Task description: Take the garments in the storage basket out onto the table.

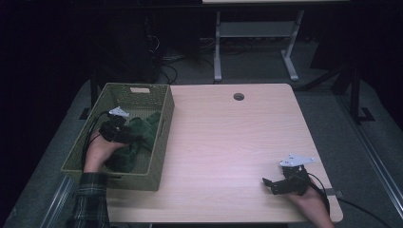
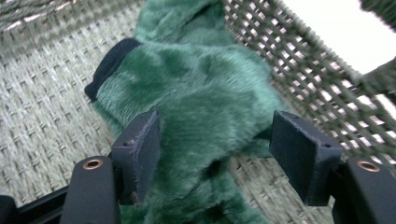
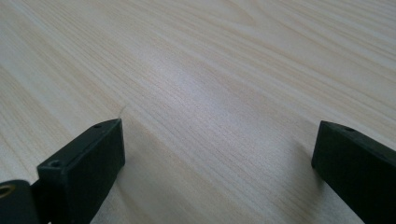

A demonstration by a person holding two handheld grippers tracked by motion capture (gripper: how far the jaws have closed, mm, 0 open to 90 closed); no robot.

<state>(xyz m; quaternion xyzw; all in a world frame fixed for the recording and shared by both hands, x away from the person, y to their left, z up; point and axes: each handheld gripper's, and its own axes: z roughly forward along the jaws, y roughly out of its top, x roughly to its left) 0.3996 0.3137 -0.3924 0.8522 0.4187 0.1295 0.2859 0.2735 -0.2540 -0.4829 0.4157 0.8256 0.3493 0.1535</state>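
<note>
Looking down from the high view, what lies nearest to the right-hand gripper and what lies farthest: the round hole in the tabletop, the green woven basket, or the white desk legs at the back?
From the right gripper:
1. Round hole in the wooden tabletop, up near the far edge.
2. Green woven basket, across at the table's left; close to the hole's distance, hard to separate.
3. White desk legs, on the floor beyond the table.

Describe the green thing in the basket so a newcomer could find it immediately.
Start at the wooden table; a woven olive basket sits at its left edge. Inside lies a dark green plush cloth, furry with a black trim, between the open left gripper's fingers, the basket's sole content.
</note>
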